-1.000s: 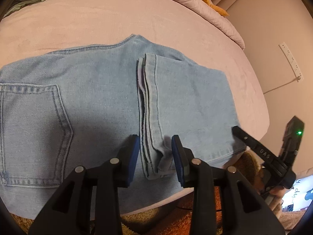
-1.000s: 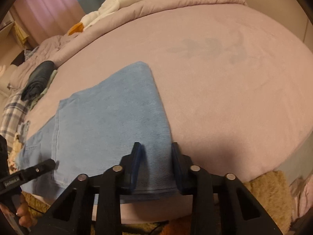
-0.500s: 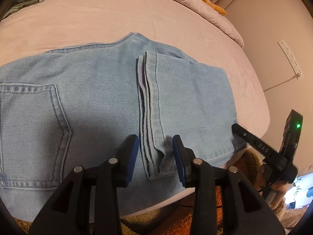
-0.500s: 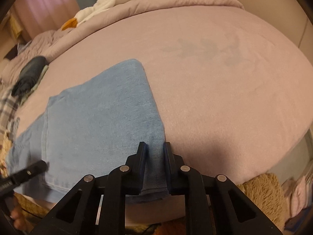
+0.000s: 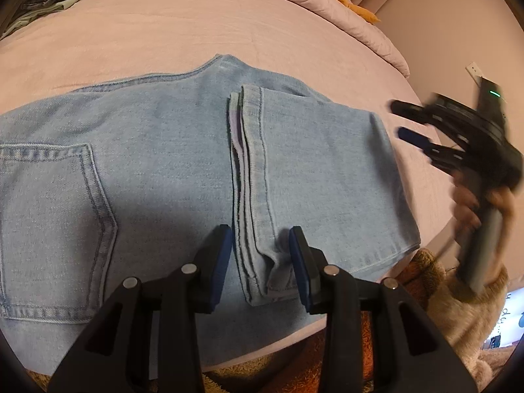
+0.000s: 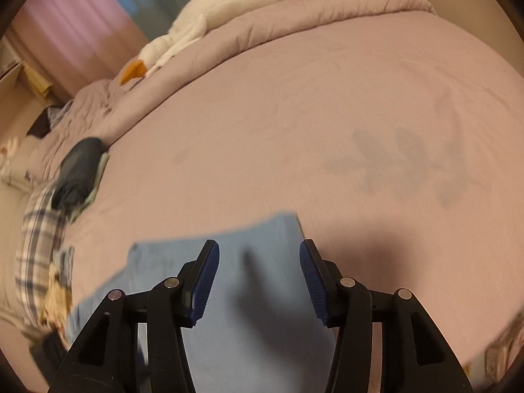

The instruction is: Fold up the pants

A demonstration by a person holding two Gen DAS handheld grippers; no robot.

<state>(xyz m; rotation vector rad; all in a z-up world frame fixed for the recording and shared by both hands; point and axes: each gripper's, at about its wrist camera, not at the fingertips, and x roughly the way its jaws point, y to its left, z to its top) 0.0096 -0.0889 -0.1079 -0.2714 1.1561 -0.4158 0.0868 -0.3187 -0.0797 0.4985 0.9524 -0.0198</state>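
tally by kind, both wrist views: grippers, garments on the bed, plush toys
Grippers: 2, left gripper, right gripper
Garments: 3, jeans, dark folded garment, plaid cloth
Plush toys: 1, white goose plush
Total: 6

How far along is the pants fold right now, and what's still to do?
Done: the jeans lie flat on the bed, the leg ends folded back near the back pocket. In hand: nothing; the left gripper is open astride the hems, the right gripper open above the fabric. Left: grip the hems and make the last fold.
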